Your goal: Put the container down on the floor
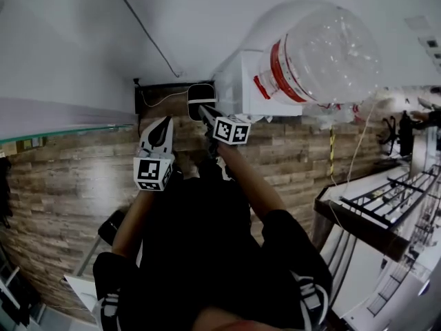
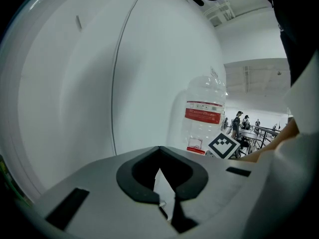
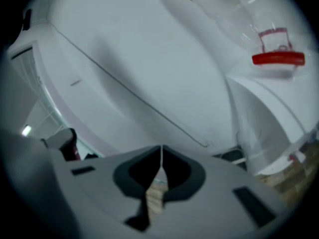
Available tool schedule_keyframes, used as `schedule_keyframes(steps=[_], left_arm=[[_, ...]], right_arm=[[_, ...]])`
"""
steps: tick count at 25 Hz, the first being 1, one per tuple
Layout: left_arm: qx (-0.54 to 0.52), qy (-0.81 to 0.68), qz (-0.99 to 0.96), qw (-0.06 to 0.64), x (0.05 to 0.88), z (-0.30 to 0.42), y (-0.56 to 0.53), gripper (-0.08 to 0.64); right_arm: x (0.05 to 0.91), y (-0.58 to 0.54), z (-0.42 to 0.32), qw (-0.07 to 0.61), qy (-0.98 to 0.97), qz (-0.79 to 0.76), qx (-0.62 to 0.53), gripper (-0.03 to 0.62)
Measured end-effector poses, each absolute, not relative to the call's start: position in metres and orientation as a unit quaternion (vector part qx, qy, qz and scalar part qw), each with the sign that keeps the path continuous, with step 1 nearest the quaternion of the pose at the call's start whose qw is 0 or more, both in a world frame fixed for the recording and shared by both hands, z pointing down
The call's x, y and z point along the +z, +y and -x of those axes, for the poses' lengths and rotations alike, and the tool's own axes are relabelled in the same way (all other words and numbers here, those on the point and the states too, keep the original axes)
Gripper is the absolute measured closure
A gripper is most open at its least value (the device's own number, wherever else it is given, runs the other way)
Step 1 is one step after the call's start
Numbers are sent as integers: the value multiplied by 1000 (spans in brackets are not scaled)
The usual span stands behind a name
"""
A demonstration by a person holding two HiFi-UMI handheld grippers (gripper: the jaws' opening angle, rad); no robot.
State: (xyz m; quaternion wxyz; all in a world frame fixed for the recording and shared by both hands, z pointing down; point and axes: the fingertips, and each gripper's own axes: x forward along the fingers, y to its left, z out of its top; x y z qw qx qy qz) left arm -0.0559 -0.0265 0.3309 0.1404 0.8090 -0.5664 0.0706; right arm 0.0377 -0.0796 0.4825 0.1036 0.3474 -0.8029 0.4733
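You held the left hand-held gripper [image 1: 164, 124] and the right hand-held gripper [image 1: 204, 112] closed and empty, both near the white dispenser [image 1: 238, 81]. The container [image 1: 320, 50] stood neck-down on top of that dispenser, apart from both. Its red label [image 2: 203, 113] was too small to read. It was a large clear jug with a red cap [image 3: 277, 59].

1. Your container [image 1: 324, 54] is a big, round jug, and you can see right through it.
2. It has a red band around it.
3. It sits on a white box [image 1: 238, 81], up off the wooden floor [image 1: 296, 154].
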Motion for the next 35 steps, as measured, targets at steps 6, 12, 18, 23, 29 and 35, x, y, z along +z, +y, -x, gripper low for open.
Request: schedule_keyframes(steps=[6, 12, 18, 23, 29, 35], left_arm=[[65, -558, -816, 134, 318, 35, -25, 529], [61, -550, -824, 118, 303, 21, -27, 529], [57, -549, -827, 107, 294, 18, -29, 529], [48, -548, -828, 105, 284, 20, -31, 529], [49, -549, -829, 94, 274, 19, -31, 529], [47, -559, -822, 94, 272, 17, -33, 529]], right_arm=[[441, -76, -68, 117, -828, -355, 418, 555], [404, -78, -102, 104, -843, -382, 364, 554], [370, -70, -115, 115, -856, -407, 298, 554], [344, -62, -115, 125, -863, -428, 238, 554], [311, -48, -120, 103, -861, -457, 198, 554], [312, -44, -129, 91, -851, -475, 204, 554]])
